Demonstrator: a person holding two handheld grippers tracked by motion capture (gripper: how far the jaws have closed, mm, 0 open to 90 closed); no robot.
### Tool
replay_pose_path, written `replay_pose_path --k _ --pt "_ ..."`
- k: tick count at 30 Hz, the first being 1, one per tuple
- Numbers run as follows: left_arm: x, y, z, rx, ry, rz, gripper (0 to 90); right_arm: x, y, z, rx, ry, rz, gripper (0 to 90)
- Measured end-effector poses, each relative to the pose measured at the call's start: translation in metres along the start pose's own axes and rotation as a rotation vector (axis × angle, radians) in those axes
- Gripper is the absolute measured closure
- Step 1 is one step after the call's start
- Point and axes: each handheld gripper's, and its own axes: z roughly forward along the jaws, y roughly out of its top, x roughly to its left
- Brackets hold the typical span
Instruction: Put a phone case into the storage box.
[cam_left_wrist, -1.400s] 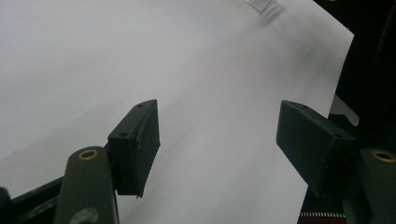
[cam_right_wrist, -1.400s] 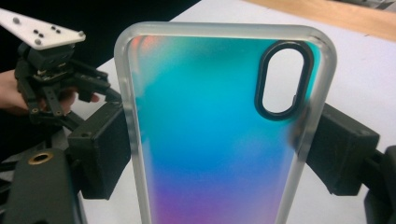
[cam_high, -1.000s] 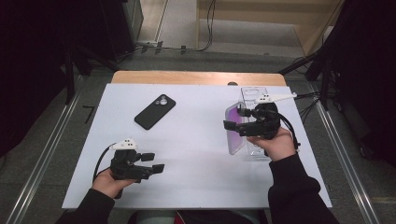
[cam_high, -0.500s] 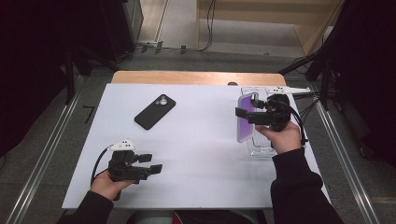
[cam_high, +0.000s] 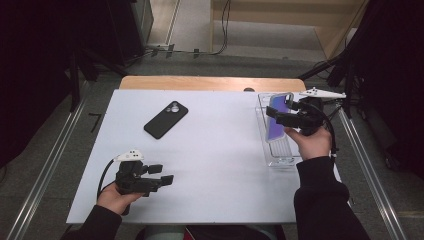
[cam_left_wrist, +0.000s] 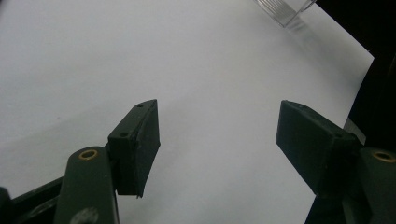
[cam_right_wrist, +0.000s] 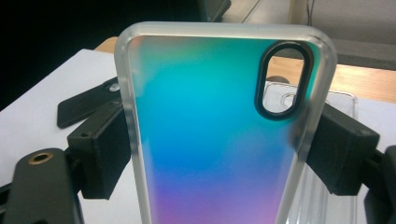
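Between the two black pads of the right gripper a phone case is clamped by its long edges, the jaws set as far apart as the case is broad. The case is a rounded rectangle with a frosted, translucent rim and a glossy back that shades from teal through blue to violet; an oval camera opening ringed in black sits near its far corner. Seen from the high view, the right gripper is held above a clear plastic tray, a long box with ribbed walls, and the case is carried over that tray's far part. Beyond the left pad in the right gripper view, a black phone lies flat on the table, matte and slab-shaped, well apart from the jaws.

Near the table's front edge the left gripper is held low over the white, smooth table. Its jaws stand moderately open with nothing between them; in the left gripper view the blocky dark pads are seen over bare white surface, and a corner of the clear tray is seen far ahead.
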Motion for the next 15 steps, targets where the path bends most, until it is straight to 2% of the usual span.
replay_pose_path --k 2,8,13,15 --pt "0.000 0.000 0.001 0.007 0.002 -0.001 31.0 -0.002 0.000 0.002 -0.007 -0.011 0.010 14.9" --pt "0.002 -0.001 0.001 0.010 0.005 -0.004 31.0 -0.010 0.007 0.017 -0.003 -0.063 -0.012 14.9" --pt "0.003 -0.001 0.001 0.008 0.007 -0.009 31.0 -0.025 0.012 0.032 -0.001 -0.105 0.008 14.9" --pt "0.004 -0.002 0.001 0.006 0.010 -0.010 31.0 -0.028 0.014 0.034 -0.001 -0.106 0.014 14.9"
